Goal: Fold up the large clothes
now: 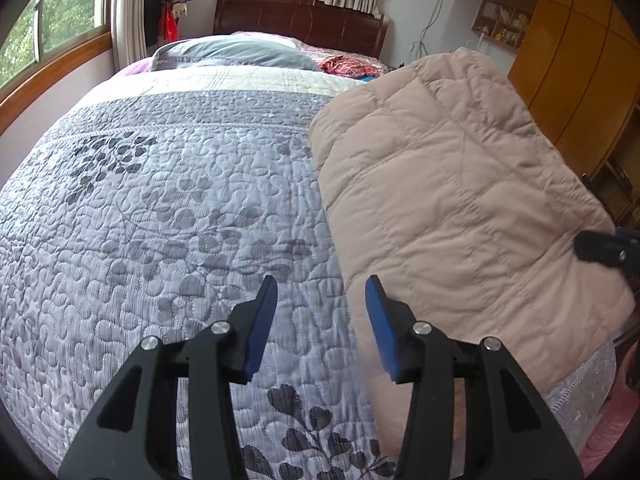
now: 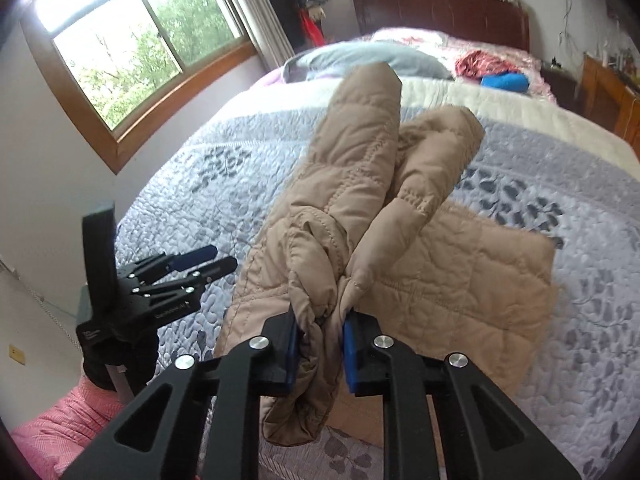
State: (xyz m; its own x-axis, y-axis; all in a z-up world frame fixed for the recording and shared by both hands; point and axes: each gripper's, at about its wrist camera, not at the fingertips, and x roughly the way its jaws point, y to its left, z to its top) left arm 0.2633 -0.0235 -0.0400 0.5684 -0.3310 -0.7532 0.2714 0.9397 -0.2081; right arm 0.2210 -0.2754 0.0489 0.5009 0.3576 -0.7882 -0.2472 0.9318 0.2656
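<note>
A beige quilted padded jacket (image 1: 452, 184) lies partly folded on the bed's grey patterned quilt (image 1: 160, 208). My left gripper (image 1: 322, 292) is open and empty, just left of the jacket's near edge; it also shows in the right wrist view (image 2: 208, 262). My right gripper (image 2: 320, 344) is shut on a bunched fold of the jacket (image 2: 348, 216) and lifts it, so that two padded lobes stand up over the flat part. Its black tip (image 1: 600, 248) shows at the jacket's right edge in the left wrist view.
Pillows (image 1: 236, 54), red clothing (image 2: 480, 62) and a blue item (image 2: 506, 82) lie near the dark headboard (image 1: 300, 20). Wooden cabinets (image 1: 580, 60) stand right of the bed, windows (image 2: 132, 44) to the left. A pink sleeve (image 2: 68, 420) shows at the near edge.
</note>
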